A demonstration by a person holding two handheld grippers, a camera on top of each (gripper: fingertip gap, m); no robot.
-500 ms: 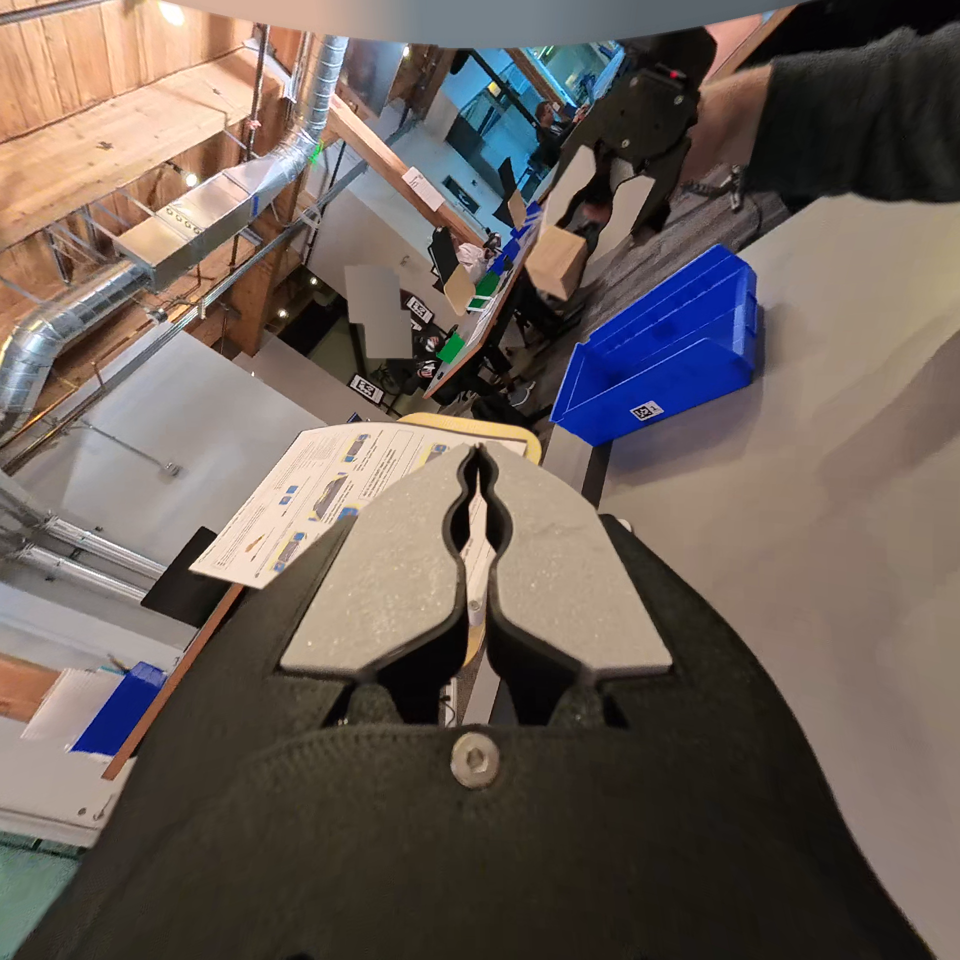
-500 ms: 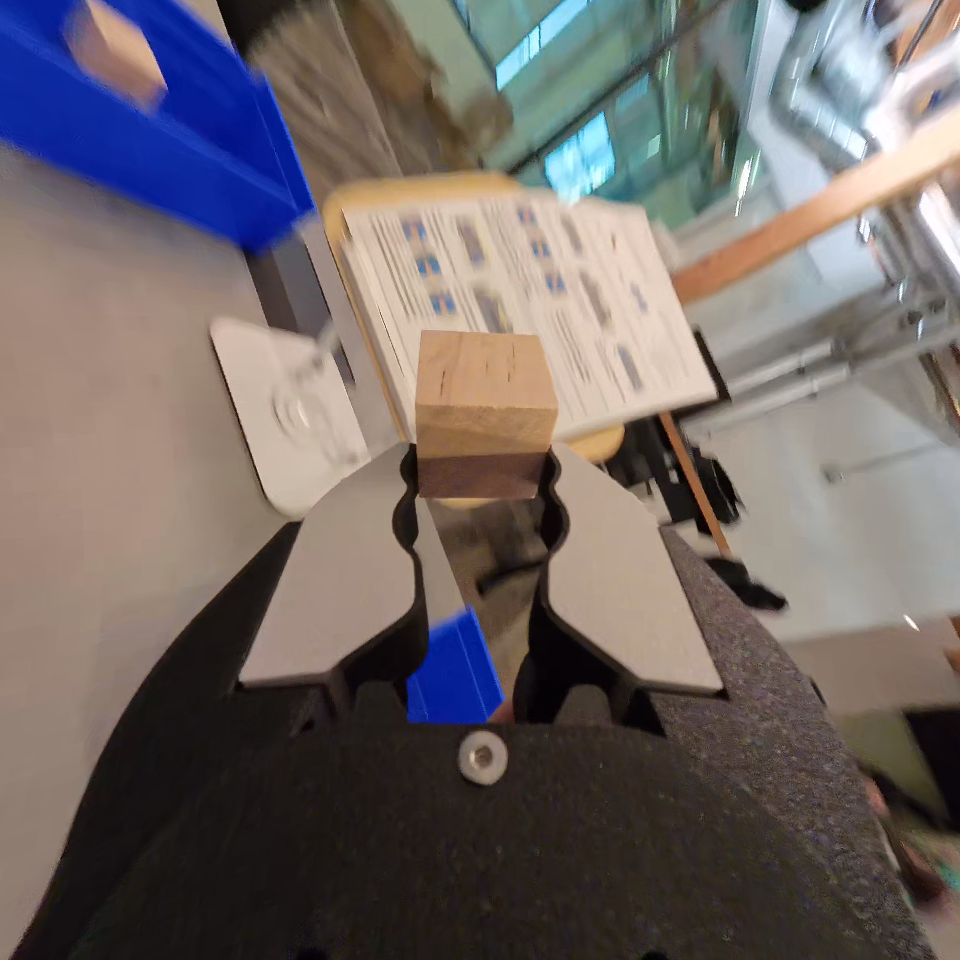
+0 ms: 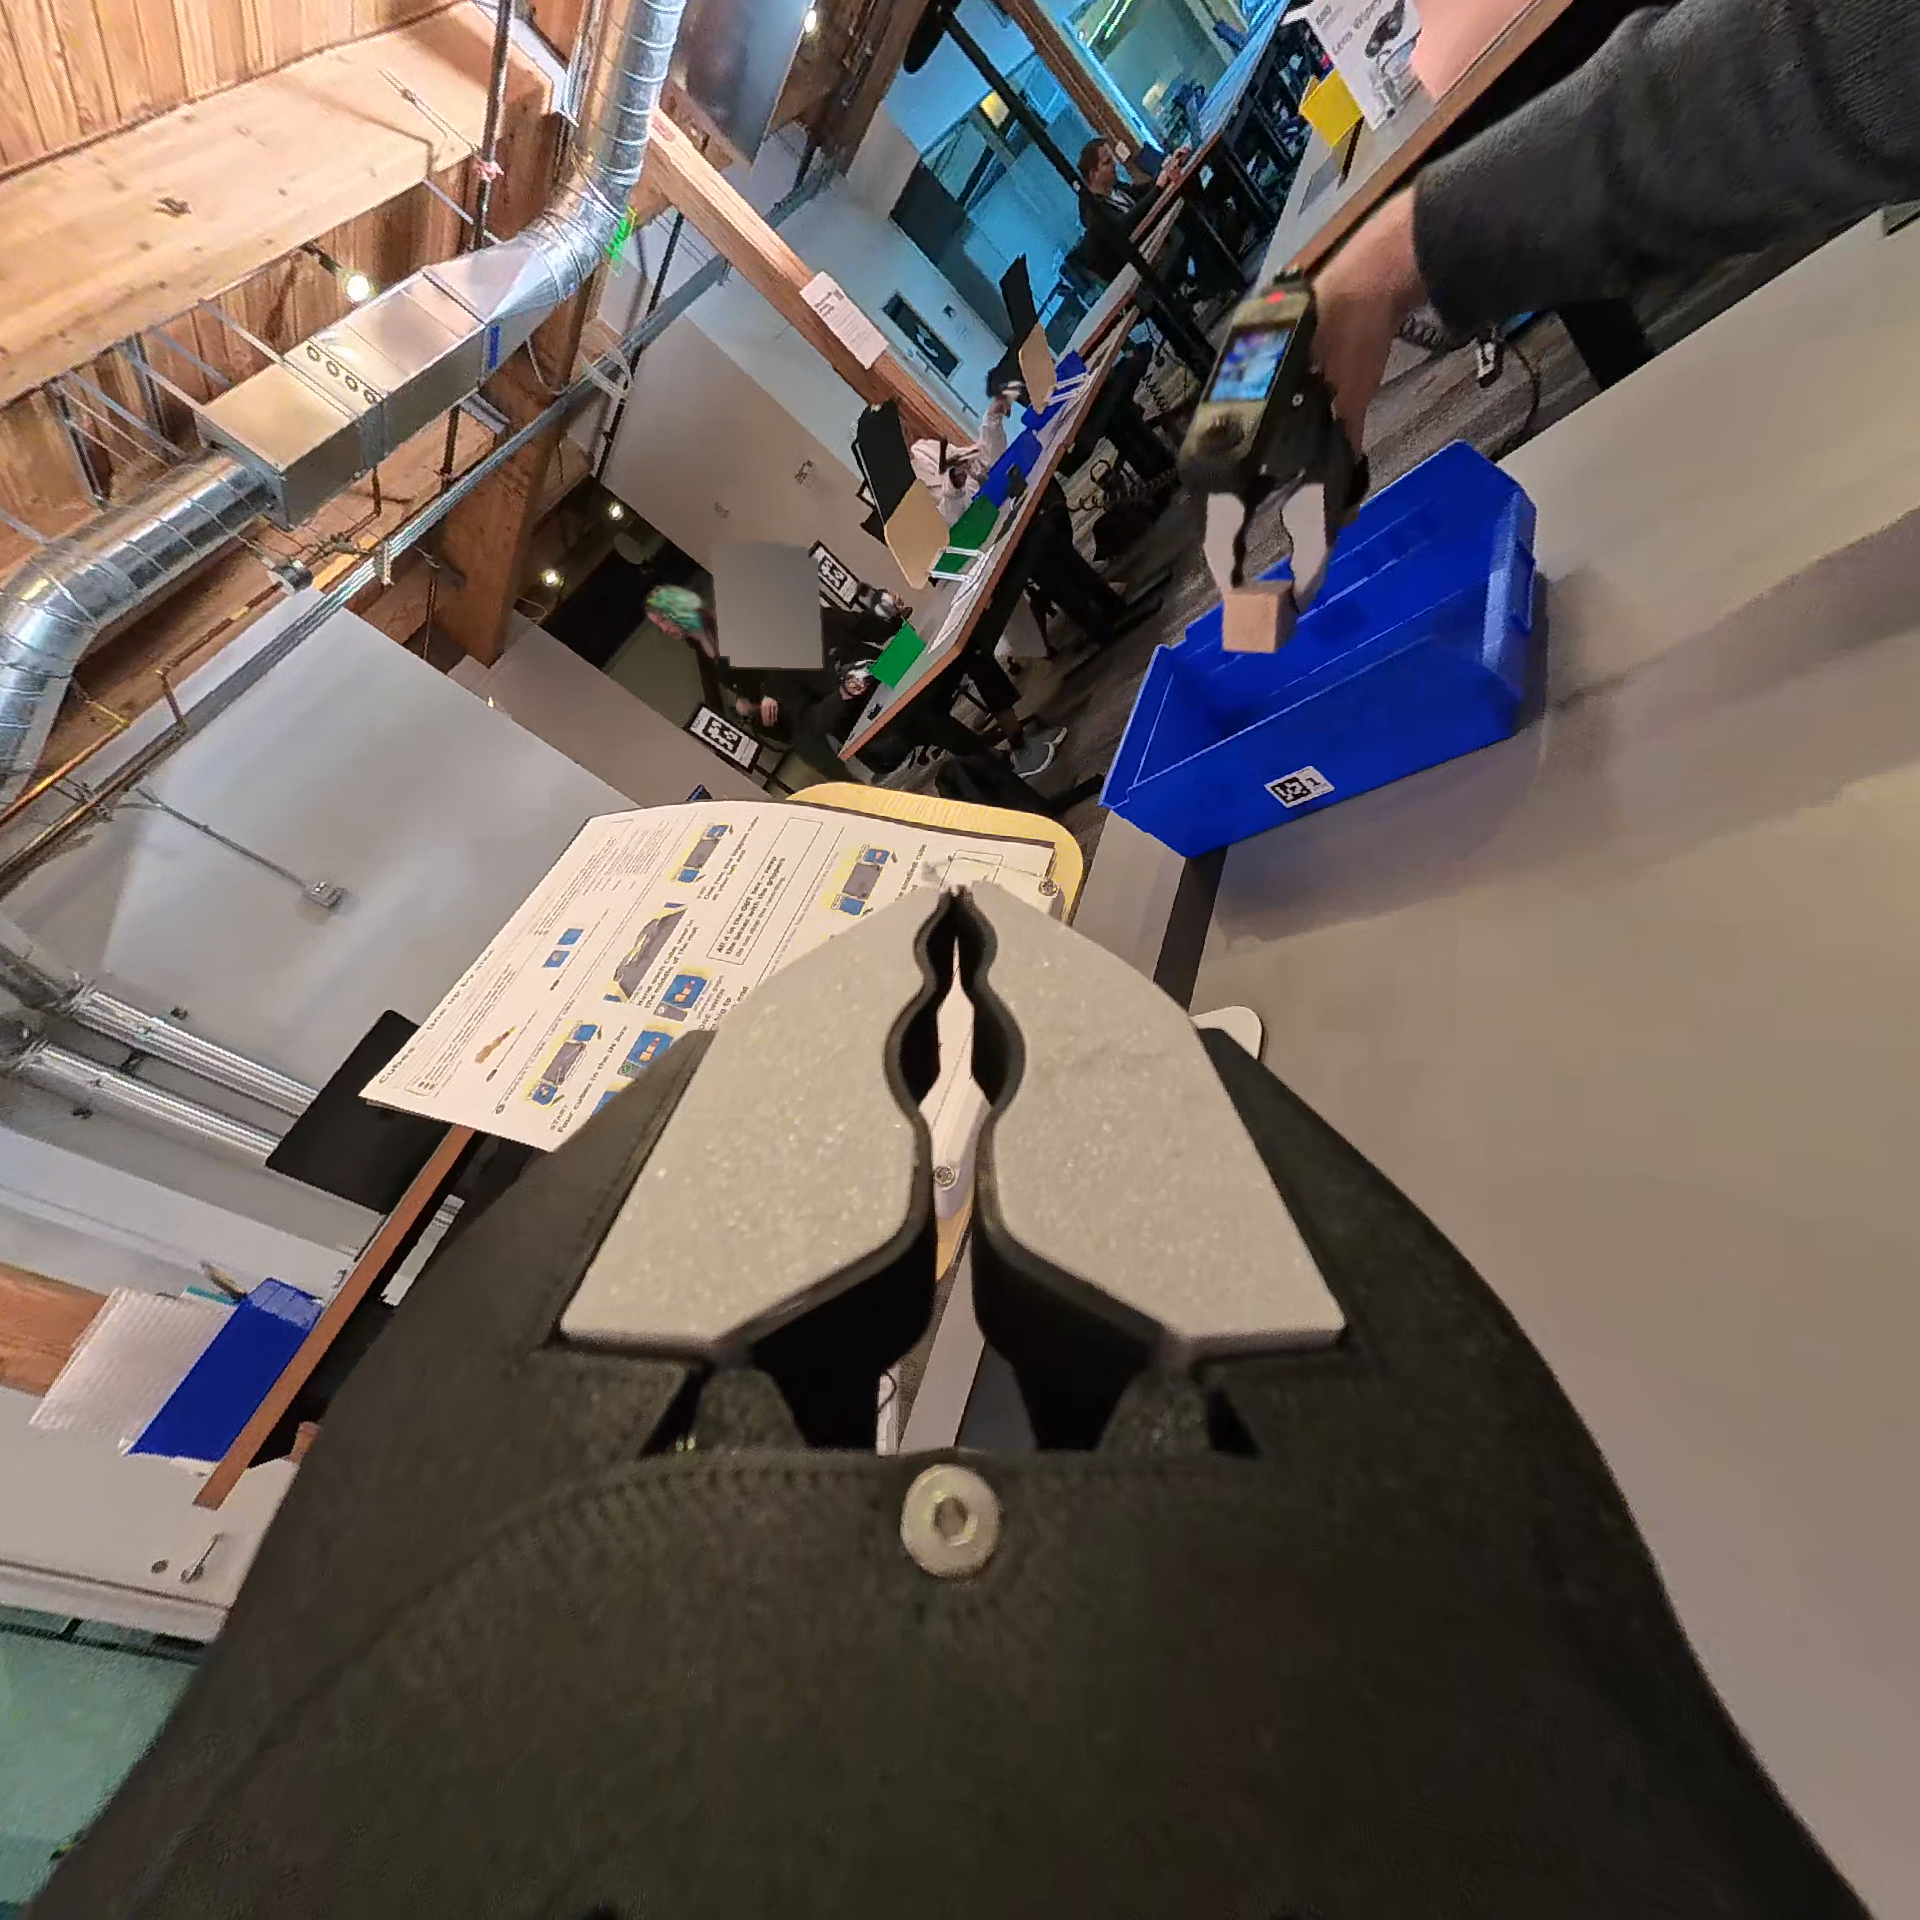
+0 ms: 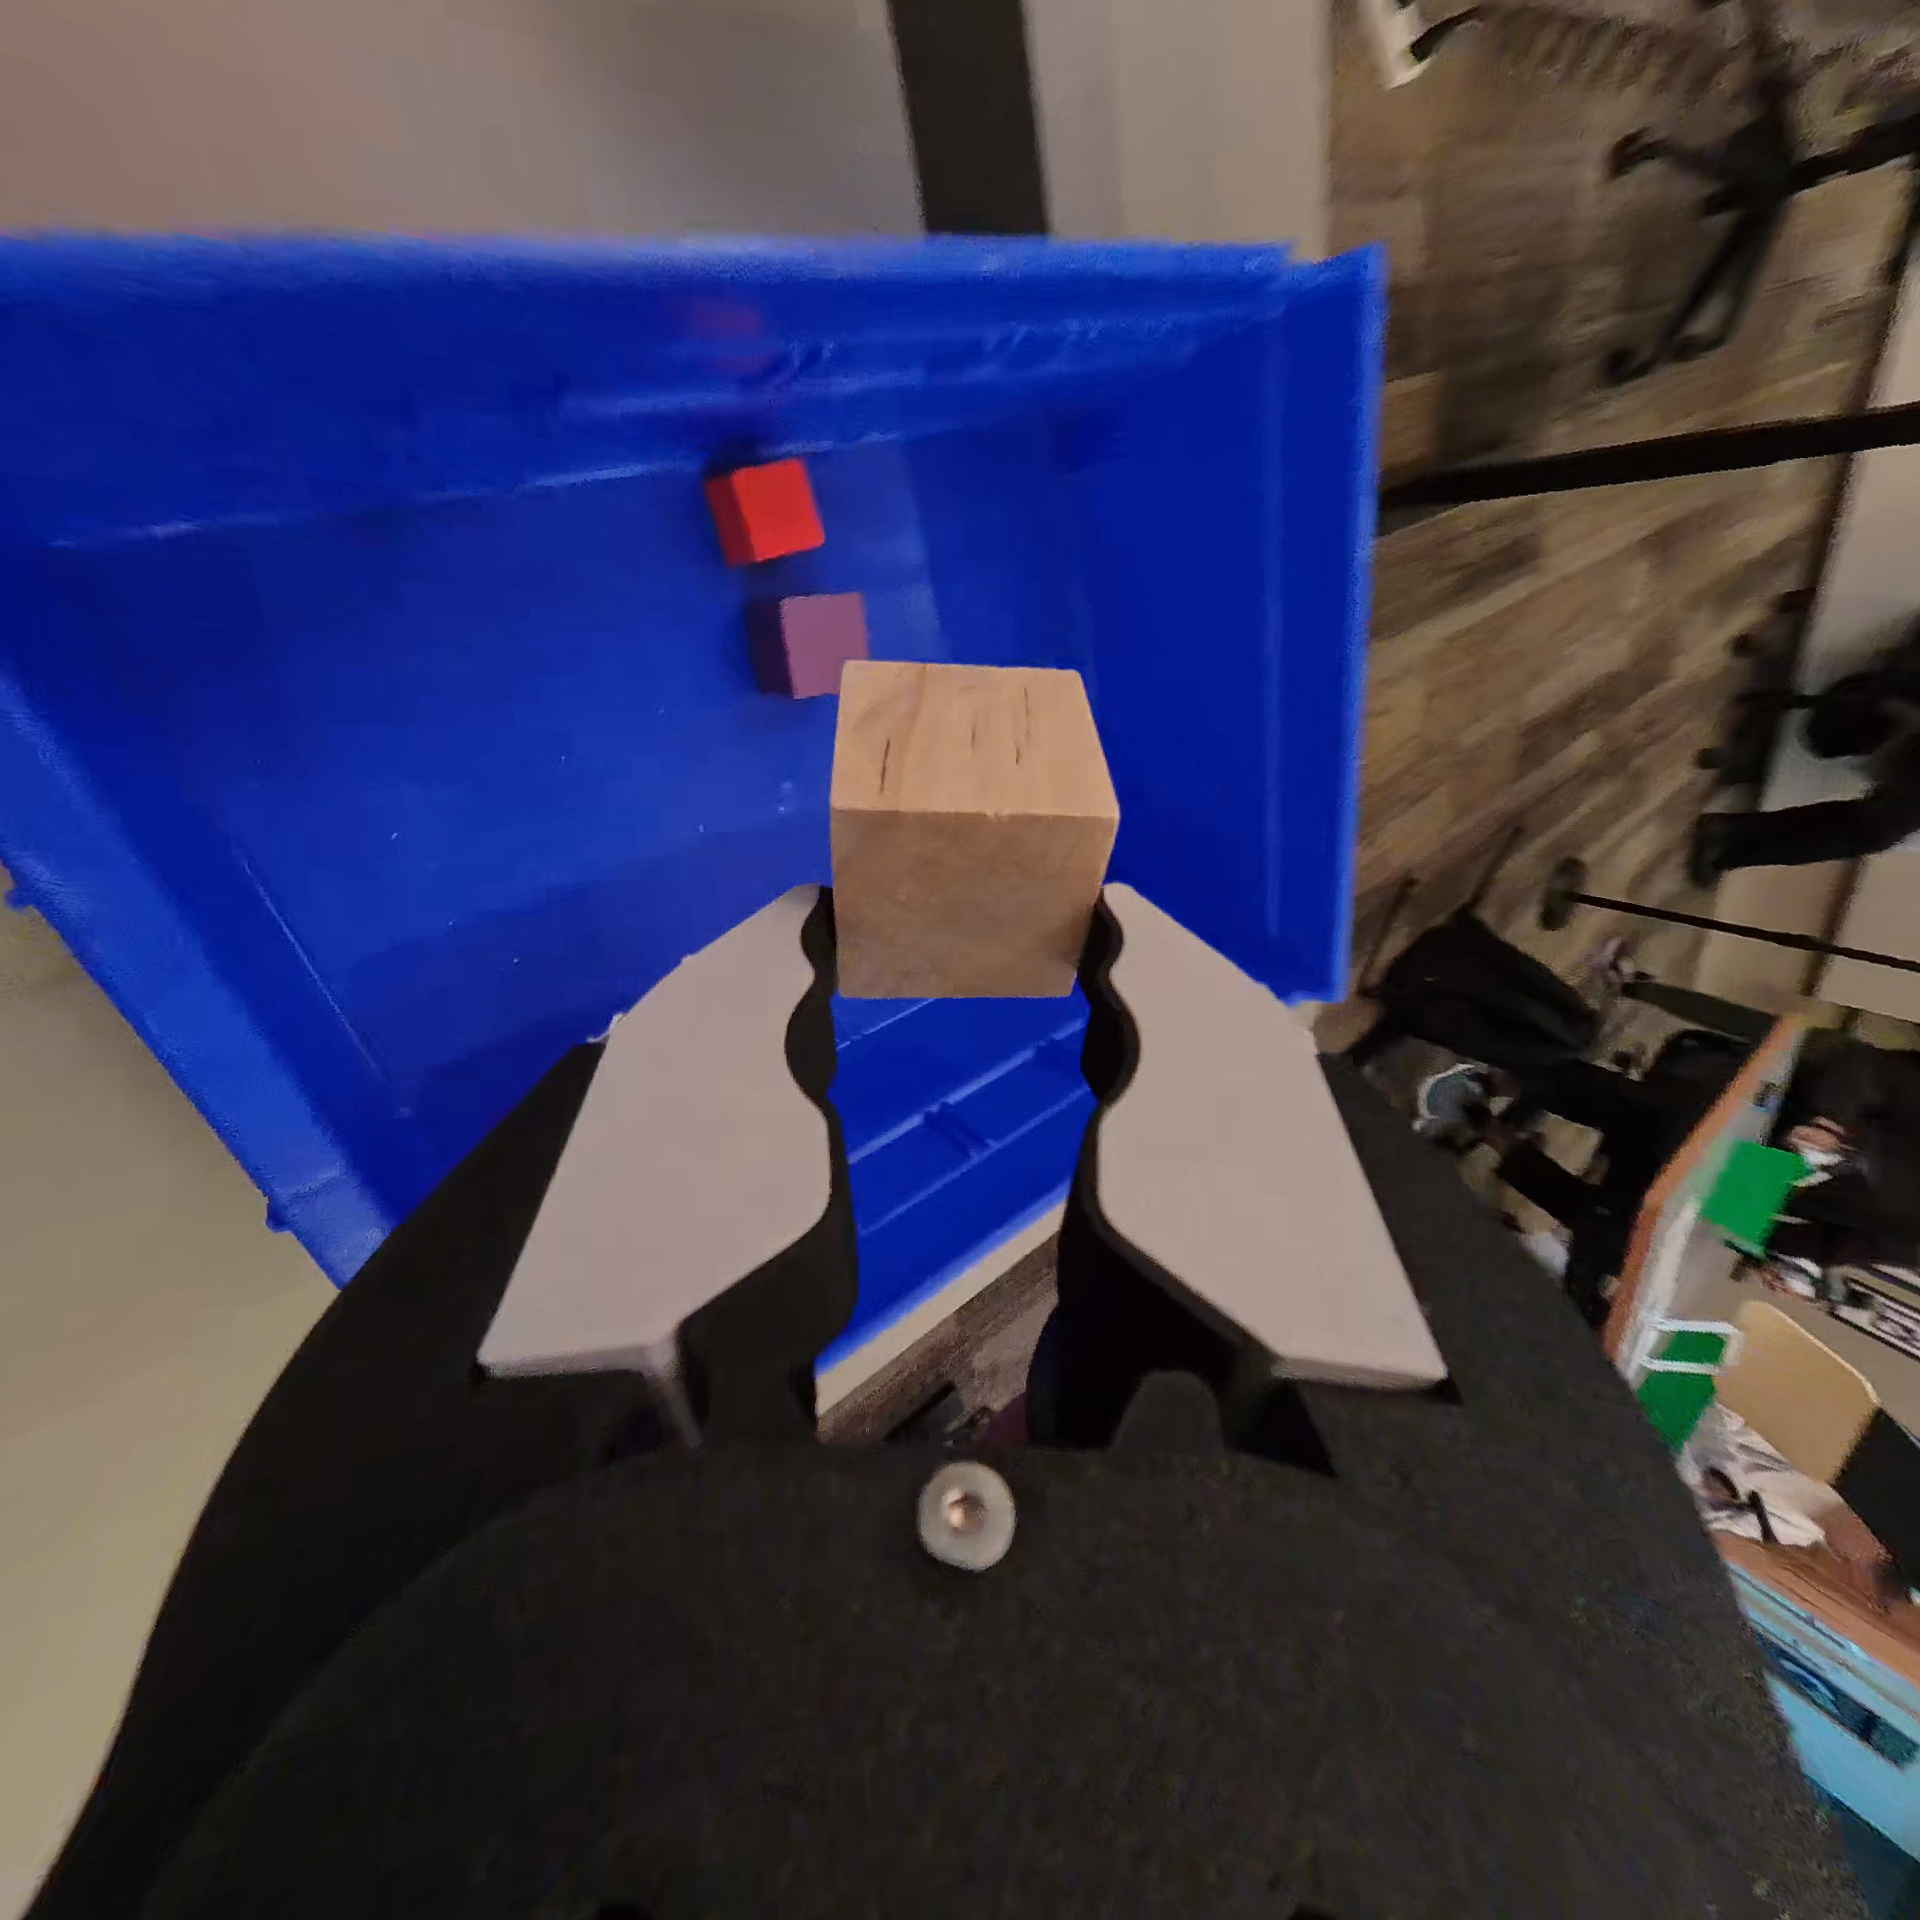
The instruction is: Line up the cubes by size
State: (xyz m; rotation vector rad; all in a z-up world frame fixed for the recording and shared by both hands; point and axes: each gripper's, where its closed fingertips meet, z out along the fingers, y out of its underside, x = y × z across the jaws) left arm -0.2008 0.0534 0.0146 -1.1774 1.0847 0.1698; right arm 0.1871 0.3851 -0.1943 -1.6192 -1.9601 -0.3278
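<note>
My work surface is a plain grey table (image 3: 1558, 1143), and the landmark on it is the blue bin (image 3: 1351, 717), which sits flat on the top right at the table's far edge, a small black-and-white tag on its outer wall. Near the bin, at that same far edge, a white rounded plate (image 3: 1231, 1029) lies on the tabletop; I see only part of it.

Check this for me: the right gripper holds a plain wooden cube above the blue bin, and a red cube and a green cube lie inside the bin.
One detail is wrong: the second cube in the blue bin is purple, not green, as the right wrist view shows. The rest stands: the right gripper holds the plain wooden cube above the bin, and the red cube lies inside.
</note>
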